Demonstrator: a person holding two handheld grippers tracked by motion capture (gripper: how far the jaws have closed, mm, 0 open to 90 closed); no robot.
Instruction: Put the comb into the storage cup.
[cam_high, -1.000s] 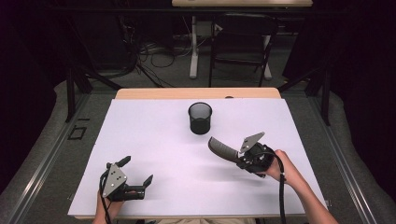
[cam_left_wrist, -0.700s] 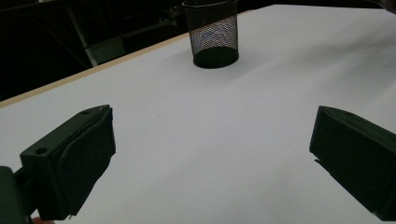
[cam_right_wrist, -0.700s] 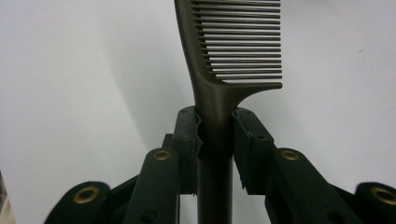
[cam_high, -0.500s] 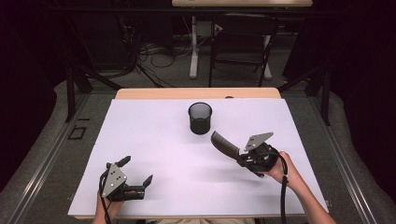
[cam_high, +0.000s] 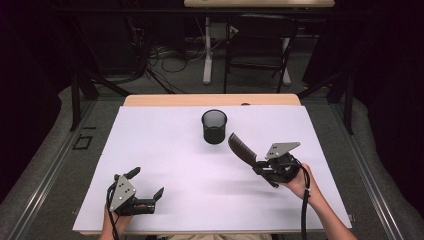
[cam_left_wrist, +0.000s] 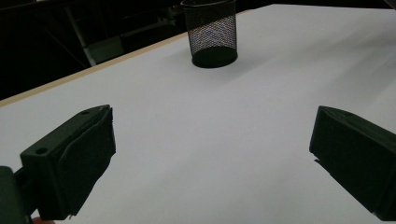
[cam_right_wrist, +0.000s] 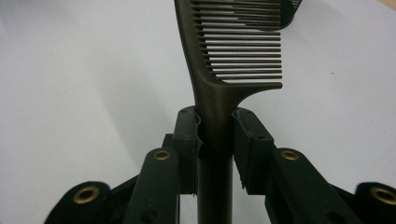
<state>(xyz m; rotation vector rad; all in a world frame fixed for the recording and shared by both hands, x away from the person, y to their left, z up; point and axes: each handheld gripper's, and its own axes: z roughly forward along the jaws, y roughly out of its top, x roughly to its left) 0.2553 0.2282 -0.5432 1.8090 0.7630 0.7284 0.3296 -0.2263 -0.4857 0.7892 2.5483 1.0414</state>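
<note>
Here the right hand-held gripper (cam_high: 256, 167) sits toward the near right of the counter (cam_high: 165, 150), gripped by the person's right hand (cam_high: 297, 181), and its jaws are pinched narrow on the handle of a dark comb (cam_high: 242, 148). In the right gripper view the two pads press the handle from either side, and the comb (cam_right_wrist: 219, 60) runs straight on from the right hand-held gripper (cam_right_wrist: 215, 130) with its teeth pointing to the right of that view. Seen from above, the comb is lifted off the white surface and slants up and away to the far left — its toothed end ends just near and right of a black mesh cup (cam_high: 214, 126), close to it but apart.

The cup stands upright around the middle of the counter, toward the far side. In the left gripper view the same cup (cam_left_wrist: 210, 32) stands well ahead on the white surface.

The left hand-held gripper (cam_high: 147, 184) rests at the near left corner, held by the left hand (cam_high: 112, 220) — its jaws spread wide, with nothing but bare counter between them.
</note>
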